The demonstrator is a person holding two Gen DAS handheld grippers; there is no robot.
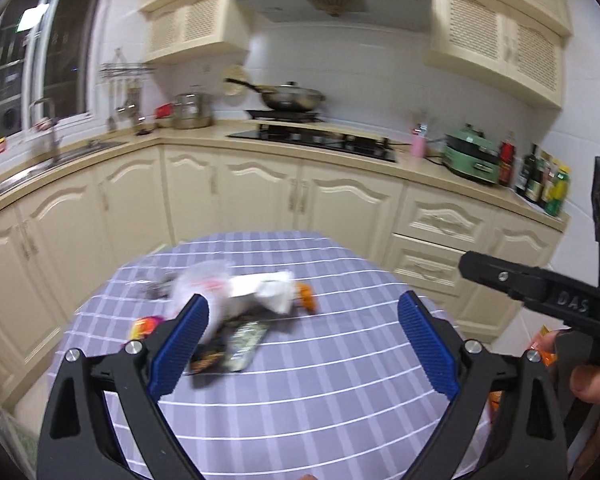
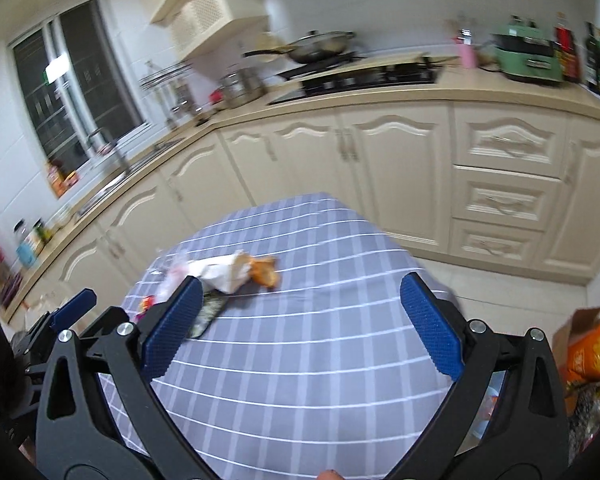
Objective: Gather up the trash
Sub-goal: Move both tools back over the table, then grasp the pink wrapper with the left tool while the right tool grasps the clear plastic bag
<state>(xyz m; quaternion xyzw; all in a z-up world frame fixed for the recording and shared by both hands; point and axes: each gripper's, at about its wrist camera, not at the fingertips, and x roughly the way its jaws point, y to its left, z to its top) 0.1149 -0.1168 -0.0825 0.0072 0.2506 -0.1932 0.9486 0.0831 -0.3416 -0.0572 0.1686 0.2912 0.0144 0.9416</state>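
Both claws held above a bench [image 1: 340, 380] with a purple-grey checked cloth, kitchen cabinets behind. Frames motion-blurred.

Left claw [image 1: 302, 340]: blue-padded jaws spread wide apart, nothing between them.

Right claw [image 2: 300, 326]: jaws also spread wide, empty. In the left wrist view its black body [image 1: 540, 300] shows at 3 o'clock, with a hand [image 1: 592, 384] gripping it at about 4 o'clock.

Trash sits in a loose pile on the bench, at about 11 o'clock from the left claw:
- crumpled white paper wrapper [image 1: 260, 292] in the middle of the pile
- orange scrap [image 1: 308, 298], maybe food or peel, too blurred to tell, touching the wrapper's right end
- clear plastic bag [image 1: 200, 280] with pink print on the wrapper's left side
- dark flat packet [image 1: 236, 346] just in front of the wrapper, partly behind the left claw's left pad
- small orange-purple wrapper [image 1: 144, 326] at the pile's 8 o'clock edge

Right wrist view shows the same pile at 11 o'clock: white wrapper [image 2: 224, 272], orange scrap [image 2: 266, 270], dark packet [image 2: 208, 312] next to the left pad.

Neither claw touches any trash. An orange cardboard box [image 2: 592, 344] sits off the bench at 3 o'clock in the right wrist view.
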